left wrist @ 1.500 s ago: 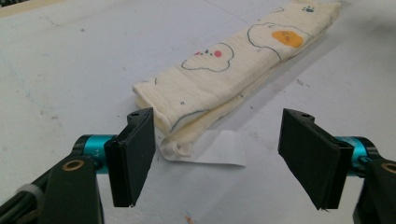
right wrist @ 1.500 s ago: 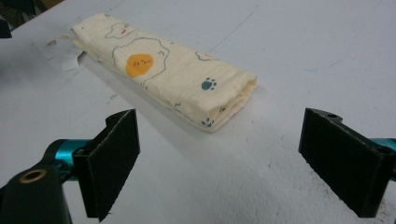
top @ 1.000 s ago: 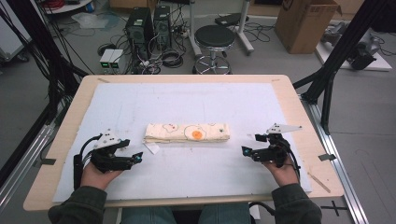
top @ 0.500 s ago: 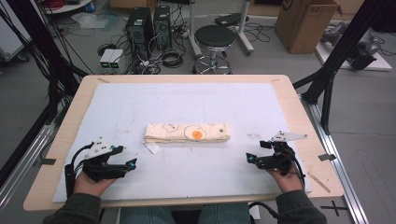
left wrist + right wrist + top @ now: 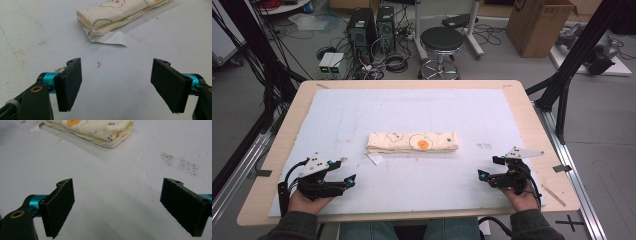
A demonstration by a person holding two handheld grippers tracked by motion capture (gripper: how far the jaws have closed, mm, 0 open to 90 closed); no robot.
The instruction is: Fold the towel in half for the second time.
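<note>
In the high view, a cream-coloured folded cloth printed with a fried-egg pattern (image 5: 412, 142) lies lengthwise at the middle of the frame on the white sheet covering the wooden table (image 5: 422, 86). A small white tag (image 5: 374, 158) pokes out below the cloth's left end. The left gripper (image 5: 348, 173) sits at the lower left of the frame, held by a hand (image 5: 307, 200) that enters from the bottom edge, with the sleeve at the very bottom. It points toward the right of the frame, well apart from the cloth. The right gripper (image 5: 487, 167) sits at the lower right, held by the other hand (image 5: 521, 197) and pointing toward the left of the frame, also well apart from the cloth. Its grey three-cornered plate stands on top.

In the left gripper view, the left gripper (image 5: 116, 83) has its two black jaws spread wide at the bottom of the frame with bare white sheet between them, grasping nothing. The cloth's end (image 5: 117, 15) and the white tag (image 5: 113, 39) lie in the upper middle, apart from the jaws.

In the right gripper view, the right gripper (image 5: 117, 205) is likewise released, its jaws far apart over the bare sheet. The cloth's other end (image 5: 100, 131) lies at the top of the frame, with dark specks (image 5: 180, 162) on the sheet at the upper right.
</note>
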